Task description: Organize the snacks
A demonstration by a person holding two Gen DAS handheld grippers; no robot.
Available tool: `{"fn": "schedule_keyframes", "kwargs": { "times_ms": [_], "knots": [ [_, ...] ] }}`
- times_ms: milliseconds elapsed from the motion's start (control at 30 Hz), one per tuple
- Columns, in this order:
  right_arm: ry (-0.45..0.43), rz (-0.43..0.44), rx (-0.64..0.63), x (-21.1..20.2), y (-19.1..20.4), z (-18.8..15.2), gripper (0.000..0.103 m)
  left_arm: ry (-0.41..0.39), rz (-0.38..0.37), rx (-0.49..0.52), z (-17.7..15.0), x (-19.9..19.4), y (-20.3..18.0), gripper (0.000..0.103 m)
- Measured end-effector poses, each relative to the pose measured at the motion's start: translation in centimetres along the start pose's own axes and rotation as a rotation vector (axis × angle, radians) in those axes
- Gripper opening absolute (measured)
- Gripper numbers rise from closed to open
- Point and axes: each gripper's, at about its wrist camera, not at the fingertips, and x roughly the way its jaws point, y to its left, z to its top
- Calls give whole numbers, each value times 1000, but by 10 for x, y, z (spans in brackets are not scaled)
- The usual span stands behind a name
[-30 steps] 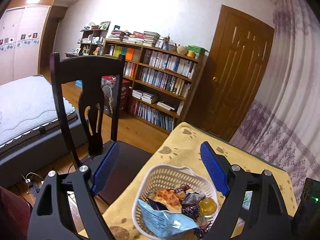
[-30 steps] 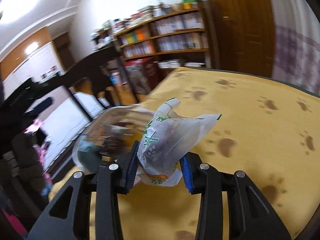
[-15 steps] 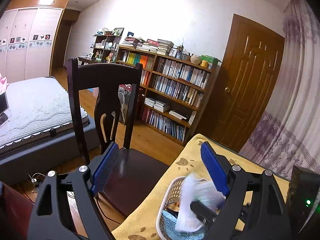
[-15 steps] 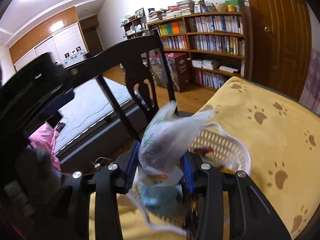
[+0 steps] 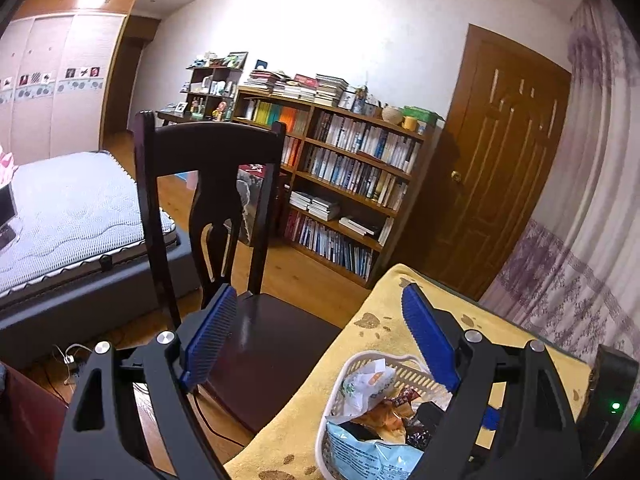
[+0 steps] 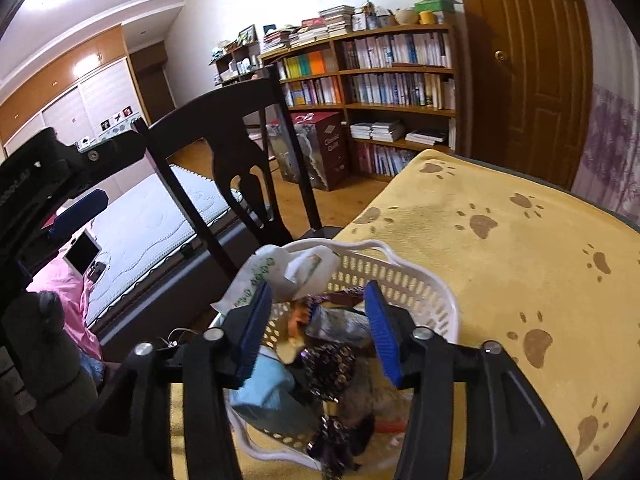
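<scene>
While the right claw (image 6: 316, 308) gapes, the white packet (image 6: 280, 276) rests in the basket (image 6: 420, 280).

Perforated white plastic basket (image 6: 416, 280), crinkly glossy snack bags (image 5: 370, 454), plush yellow tablecloth (image 6: 500, 240)

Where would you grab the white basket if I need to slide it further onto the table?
Take the white basket by its wavy rim on the bare far side, coming from above with the right gripper, one finger inside the wall and one outside. That stretch looks free of snack packets, and the rim is thin enough to pinch.
</scene>
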Motion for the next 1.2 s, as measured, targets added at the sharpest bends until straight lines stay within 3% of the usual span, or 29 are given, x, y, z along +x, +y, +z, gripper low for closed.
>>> {"fn": "schedule_keyframes", "kwargs": {
  "times_ms": [367, 800, 1200],
  "knots": [
    [-73, -94, 23, -37, -18, -20, 64, -115, 97, 200, -8, -22, -40, 98],
    [-146, -155, 58, -86, -35, -47, 73, -164, 85, 314, -21, -45, -73, 99],
    [-227, -161, 95, -130, -40, -61, 86, -192, 49, 443, -45, -78, -102, 100]
  ]
}}
